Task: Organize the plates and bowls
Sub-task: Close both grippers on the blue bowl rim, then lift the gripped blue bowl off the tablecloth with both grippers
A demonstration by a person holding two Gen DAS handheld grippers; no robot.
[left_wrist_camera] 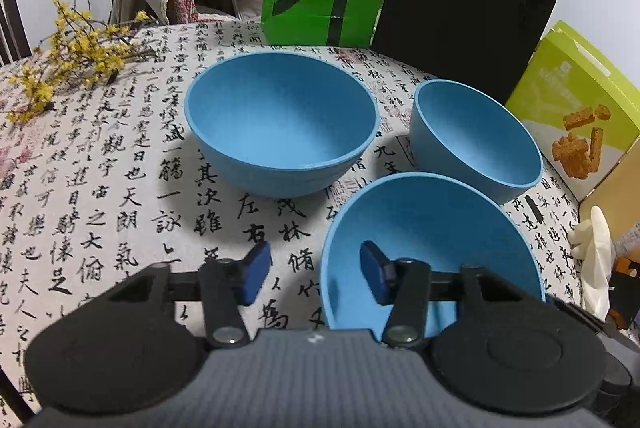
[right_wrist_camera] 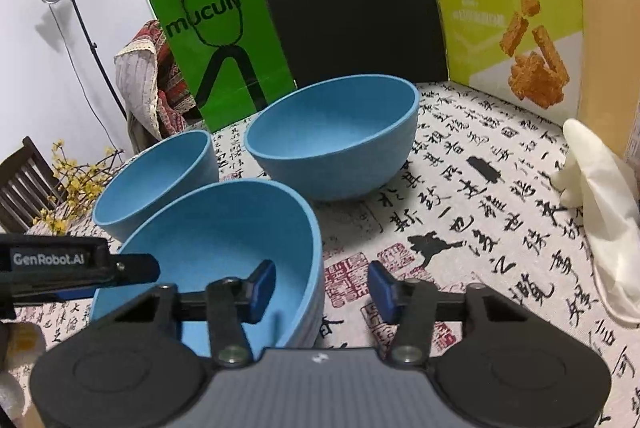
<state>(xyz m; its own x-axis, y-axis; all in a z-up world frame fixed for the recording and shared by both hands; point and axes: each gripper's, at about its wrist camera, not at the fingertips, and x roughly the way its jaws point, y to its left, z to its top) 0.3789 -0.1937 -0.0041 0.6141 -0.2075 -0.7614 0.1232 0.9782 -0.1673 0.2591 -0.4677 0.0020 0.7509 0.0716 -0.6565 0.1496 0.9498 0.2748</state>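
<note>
both hand-held grippers [left_wrist_camera: 316, 278] [right_wrist_camera: 322, 286] part-open astride nearest blue bowl's [left_wrist_camera: 432, 228] rim, pads not touching

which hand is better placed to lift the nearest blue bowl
Either: both straddle the nearest bowl. The left gripper jaws span its left wall, the right gripper jaws its right wall, neither visibly pressing.

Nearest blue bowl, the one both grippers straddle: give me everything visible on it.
The nearest bowl is matte blue, plastic-looking, round, deep, empty and upright on the calligraphy tablecloth. Faint ridges ring its outer wall, possibly nested bowls. The left gripper straddles one side of the rim, the right gripper the other; each has one pad inside, one outside, with no visible contact. Its far rim overlaps the small bowl; touching unclear.
</note>
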